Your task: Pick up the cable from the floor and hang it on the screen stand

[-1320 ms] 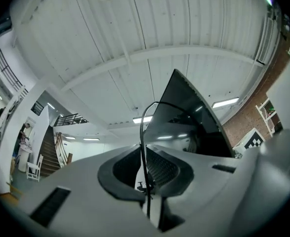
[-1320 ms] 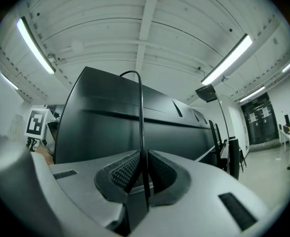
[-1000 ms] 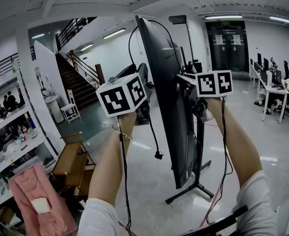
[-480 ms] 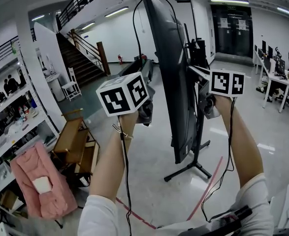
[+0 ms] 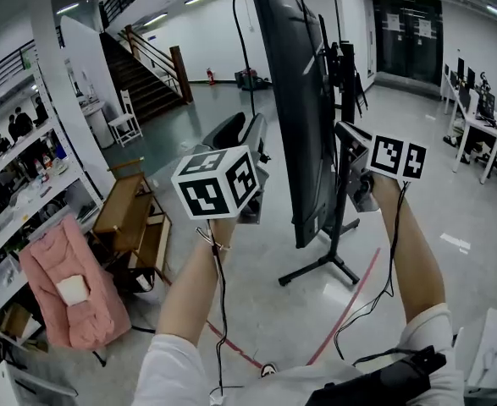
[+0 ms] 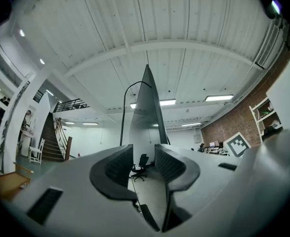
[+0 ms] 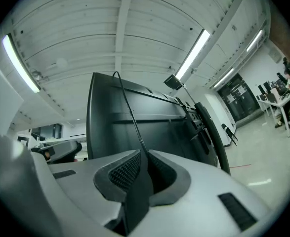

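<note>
The screen (image 5: 295, 100) stands edge-on as a wall down the middle, its stand (image 5: 342, 235) crowding the right side, the cable (image 5: 243, 57) arching at its left. Beyond, open floor (image 5: 265, 303) reaches the wooden chair (image 5: 128, 227).

At the left a pink garment (image 5: 70, 299) lay beside the shelves (image 5: 15, 214), a wooden bench (image 5: 129, 227) nearby, a staircase (image 5: 142, 79) rising beyond.

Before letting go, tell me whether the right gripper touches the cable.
Touching. Right gripper view: the right gripper pinches the cable, which runs up over the screen.
</note>
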The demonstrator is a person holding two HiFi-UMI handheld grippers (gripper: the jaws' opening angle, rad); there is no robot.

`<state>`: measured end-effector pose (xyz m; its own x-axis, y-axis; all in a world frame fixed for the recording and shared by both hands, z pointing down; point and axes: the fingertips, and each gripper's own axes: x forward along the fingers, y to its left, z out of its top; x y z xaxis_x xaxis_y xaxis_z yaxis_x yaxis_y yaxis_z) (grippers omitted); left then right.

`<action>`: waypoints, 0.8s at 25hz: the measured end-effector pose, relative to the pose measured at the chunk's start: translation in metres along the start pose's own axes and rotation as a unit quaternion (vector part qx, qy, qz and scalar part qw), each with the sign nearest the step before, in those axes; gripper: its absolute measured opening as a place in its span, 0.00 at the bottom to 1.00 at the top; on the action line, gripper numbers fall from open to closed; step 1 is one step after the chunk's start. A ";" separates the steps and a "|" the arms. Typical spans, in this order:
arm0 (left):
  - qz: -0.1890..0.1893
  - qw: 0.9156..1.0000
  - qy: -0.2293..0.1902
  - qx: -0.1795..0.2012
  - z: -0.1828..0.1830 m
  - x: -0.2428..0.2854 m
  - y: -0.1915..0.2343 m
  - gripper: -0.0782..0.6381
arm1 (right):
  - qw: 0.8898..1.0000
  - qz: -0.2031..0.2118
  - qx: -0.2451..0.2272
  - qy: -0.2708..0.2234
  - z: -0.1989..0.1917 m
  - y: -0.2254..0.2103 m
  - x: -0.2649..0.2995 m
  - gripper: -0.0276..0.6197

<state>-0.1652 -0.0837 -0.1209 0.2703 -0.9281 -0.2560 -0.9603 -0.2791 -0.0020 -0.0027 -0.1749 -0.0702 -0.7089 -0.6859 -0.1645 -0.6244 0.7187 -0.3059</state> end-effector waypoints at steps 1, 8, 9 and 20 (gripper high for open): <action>0.005 1.000 0.000 -0.002 -0.007 -0.007 -0.001 0.30 | 1.000 -0.004 0.001 0.000 -0.005 -0.002 -0.005 0.13; 0.044 0.999 0.018 -0.001 -0.060 -0.045 -0.012 0.17 | 0.998 -0.023 -0.053 0.005 -0.037 0.005 -0.039 0.12; 0.049 0.999 0.021 -0.004 -0.069 -0.050 -0.015 0.15 | 0.998 -0.022 -0.061 0.007 -0.043 0.009 -0.043 0.12; 0.067 0.995 0.074 -0.026 -0.163 -0.095 -0.051 0.12 | 0.999 -0.019 -0.029 0.029 -0.139 0.013 -0.078 0.10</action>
<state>-0.1305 -0.0214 0.0611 0.1507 -0.9829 -0.1061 -0.9846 -0.1589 0.0731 -0.0011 -0.0964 0.0689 -0.7006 -0.7066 -0.0993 -0.6684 0.6986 -0.2554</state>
